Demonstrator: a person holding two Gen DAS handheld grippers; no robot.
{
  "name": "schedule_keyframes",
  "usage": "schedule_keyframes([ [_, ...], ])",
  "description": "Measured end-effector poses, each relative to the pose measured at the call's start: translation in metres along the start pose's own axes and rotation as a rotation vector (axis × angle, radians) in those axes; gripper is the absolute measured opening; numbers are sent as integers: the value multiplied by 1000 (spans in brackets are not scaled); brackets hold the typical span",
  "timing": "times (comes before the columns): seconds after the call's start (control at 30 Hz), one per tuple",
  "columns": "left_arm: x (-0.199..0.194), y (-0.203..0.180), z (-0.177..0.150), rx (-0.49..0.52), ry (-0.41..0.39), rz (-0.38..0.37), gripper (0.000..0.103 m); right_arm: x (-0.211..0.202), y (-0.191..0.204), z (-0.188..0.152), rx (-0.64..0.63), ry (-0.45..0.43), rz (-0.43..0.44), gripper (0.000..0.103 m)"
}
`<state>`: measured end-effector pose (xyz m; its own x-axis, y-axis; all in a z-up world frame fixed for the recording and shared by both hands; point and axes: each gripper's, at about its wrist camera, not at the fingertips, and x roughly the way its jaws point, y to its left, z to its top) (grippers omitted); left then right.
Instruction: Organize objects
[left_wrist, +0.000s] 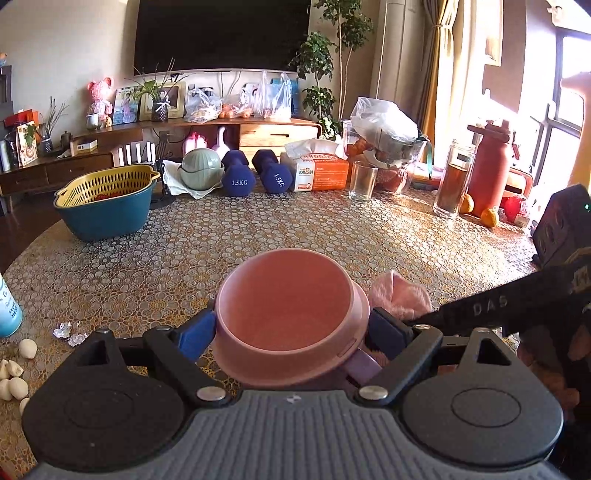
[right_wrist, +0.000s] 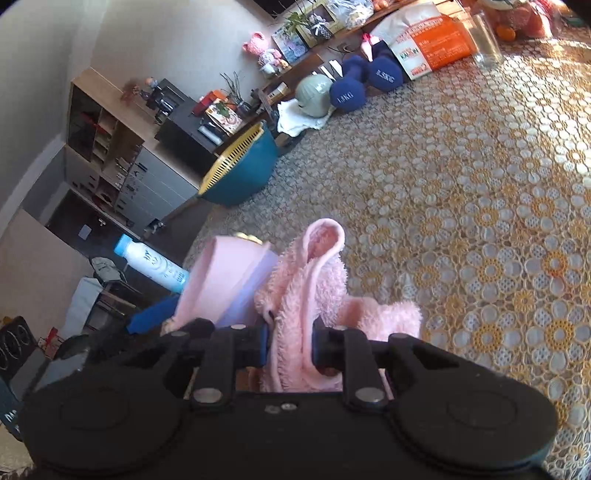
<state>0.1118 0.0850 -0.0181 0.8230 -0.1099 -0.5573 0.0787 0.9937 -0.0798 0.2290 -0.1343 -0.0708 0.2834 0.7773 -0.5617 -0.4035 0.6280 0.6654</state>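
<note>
Left gripper (left_wrist: 291, 334) clamped pink bowl (left_wrist: 291, 317), frame centre: rigid, light, slick, gripped by its sides | right gripper (right_wrist: 289, 339) pinched fluffy pink cloth (right_wrist: 306, 295), lower centre: soft, limp, bunch it.

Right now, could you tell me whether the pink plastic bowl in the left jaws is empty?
Empty: the pink plastic bowl shows only its bare inner floor; the fluffy pink cloth is outside it.
</note>
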Motion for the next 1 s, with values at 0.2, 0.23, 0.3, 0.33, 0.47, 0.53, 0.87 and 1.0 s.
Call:
schedule_keyframes([
  [0.2, 0, 1, 1, -18, 2, -5, 90, -11, -2, -8, -32, -10, -55, 19],
  [0.23, 0, 2, 1, -22, 2, -6, 90, -16, -2, -7, -19, -25, -40, 19],
  [0.3, -1, 3, 0, -26, 1, -6, 90, -27, -1, -1, 32, -55, 53, 19],
  [0.33, -1, 3, 0, -27, 1, -6, 90, -30, 2, 0, 37, -59, 96, 19],
  [0.47, -2, 3, 0, -24, 1, -4, 90, -18, 16, -6, -7, -5, 107, 19],
  [0.53, -2, 3, -1, -27, 0, -6, 90, -7, 11, -10, 9, 18, 74, 19],
  [0.87, -3, 2, -3, -14, 0, -3, 90, -23, -3, -2, 29, -63, 24, 19],
  [1.0, -3, 1, -4, -10, 1, -1, 90, -21, 0, 5, 59, -70, 111, 19],
])
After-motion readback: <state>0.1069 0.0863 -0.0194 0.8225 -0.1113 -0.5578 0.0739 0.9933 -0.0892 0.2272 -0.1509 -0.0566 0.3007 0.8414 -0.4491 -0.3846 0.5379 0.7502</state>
